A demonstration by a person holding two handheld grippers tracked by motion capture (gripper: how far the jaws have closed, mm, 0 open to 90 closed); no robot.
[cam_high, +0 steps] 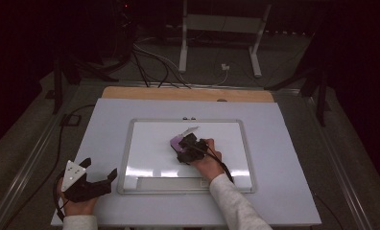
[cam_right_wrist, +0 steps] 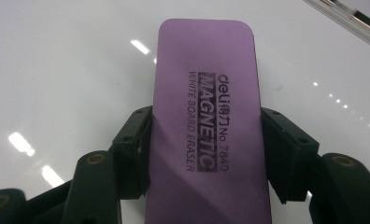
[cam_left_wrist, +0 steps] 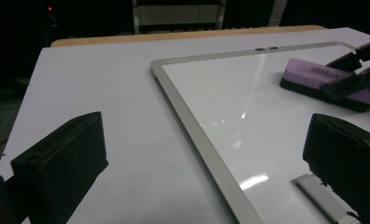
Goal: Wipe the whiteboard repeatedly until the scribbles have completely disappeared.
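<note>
A purple whiteboard eraser with black printed lettering lies flat on the whiteboard, and my right gripper is shut on its two long sides. From above, the eraser sits near the board's middle with my right gripper over it. My left gripper rests on the white table left of the board, jaws apart with nothing between them. In the left gripper view its fingers frame the board's corner, and the eraser shows far right, held by black jaws.
The whiteboard's metal frame and its bottom tray border the work area. A white sheet covers the wooden table. Beyond the table's far edge stand a white stand and several cables on the floor.
</note>
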